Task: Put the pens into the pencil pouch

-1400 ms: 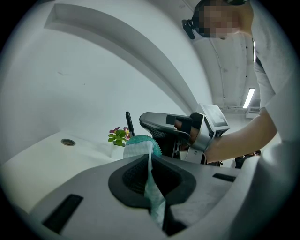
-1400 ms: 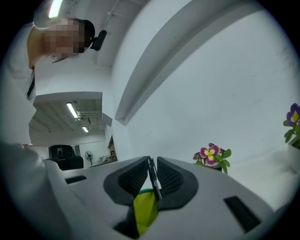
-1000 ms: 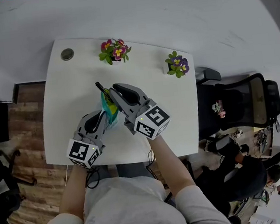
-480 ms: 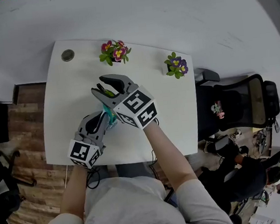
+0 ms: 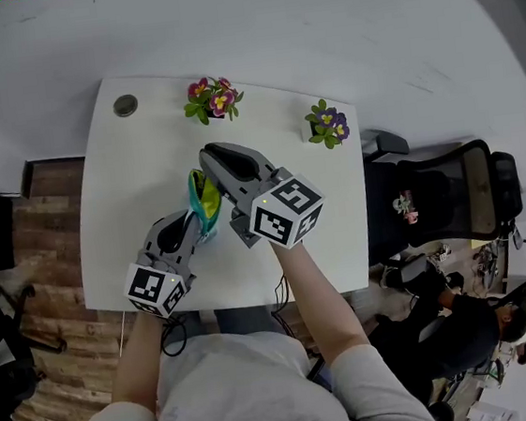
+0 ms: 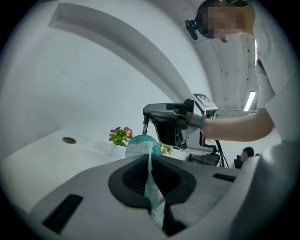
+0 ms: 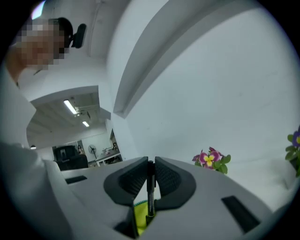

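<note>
Right gripper (image 5: 211, 154) is pinching a black pen (image 7: 150, 187) over the pencil pouch (image 5: 205, 197) — left gripper (image 5: 194, 228) is clamping the pouch's edge
Head view: both grippers are meeting at mid-table (image 5: 129, 192), the teal pouch standing open between them with its yellow-green lining showing; a potted flower (image 5: 212, 97) and another (image 5: 327, 122) are standing near the far edge. Left gripper view: its jaws are pressing together on a fold of pouch fabric, the right gripper hovering beyond. Right gripper view: its jaws, having just been closing, are gripping the pen upright between the pads — the pen's lower end is showing against the yellow-green lining
</note>
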Demonstrator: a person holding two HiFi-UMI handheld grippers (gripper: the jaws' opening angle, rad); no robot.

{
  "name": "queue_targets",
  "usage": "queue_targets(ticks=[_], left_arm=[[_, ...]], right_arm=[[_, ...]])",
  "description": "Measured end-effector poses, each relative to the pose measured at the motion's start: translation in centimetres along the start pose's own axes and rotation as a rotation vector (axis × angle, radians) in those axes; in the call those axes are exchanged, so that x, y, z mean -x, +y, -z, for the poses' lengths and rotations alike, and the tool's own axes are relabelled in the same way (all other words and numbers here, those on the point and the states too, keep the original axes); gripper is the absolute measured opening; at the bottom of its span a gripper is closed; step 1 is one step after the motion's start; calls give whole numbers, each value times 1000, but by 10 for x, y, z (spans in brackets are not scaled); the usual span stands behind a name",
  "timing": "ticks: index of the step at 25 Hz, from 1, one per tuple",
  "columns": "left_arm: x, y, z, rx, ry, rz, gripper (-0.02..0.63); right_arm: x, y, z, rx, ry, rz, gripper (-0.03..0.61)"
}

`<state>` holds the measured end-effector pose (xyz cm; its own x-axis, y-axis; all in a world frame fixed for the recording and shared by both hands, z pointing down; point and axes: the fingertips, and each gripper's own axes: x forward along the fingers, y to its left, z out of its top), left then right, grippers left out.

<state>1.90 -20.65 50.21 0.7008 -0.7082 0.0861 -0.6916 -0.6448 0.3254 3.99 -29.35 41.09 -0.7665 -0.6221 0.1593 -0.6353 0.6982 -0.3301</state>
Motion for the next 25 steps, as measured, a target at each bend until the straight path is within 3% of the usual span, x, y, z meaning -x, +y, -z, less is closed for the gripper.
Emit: queue_targets(ticks=[7, 18, 23, 25], left_arm=[[1, 1, -1, -4, -3, -4, 28], [-3, -1, -14, -36, -29, 11, 29], [-5, -1, -24, -60, -47, 21, 28], [-6, 1, -30, -78, -59, 21, 29]], right_arm=[[13, 0, 39, -38, 75, 17, 61], [20, 12, 95, 80, 309, -5, 61], [24, 18, 86, 107, 281, -4, 64], [26, 19, 78, 99, 256, -2, 115]])
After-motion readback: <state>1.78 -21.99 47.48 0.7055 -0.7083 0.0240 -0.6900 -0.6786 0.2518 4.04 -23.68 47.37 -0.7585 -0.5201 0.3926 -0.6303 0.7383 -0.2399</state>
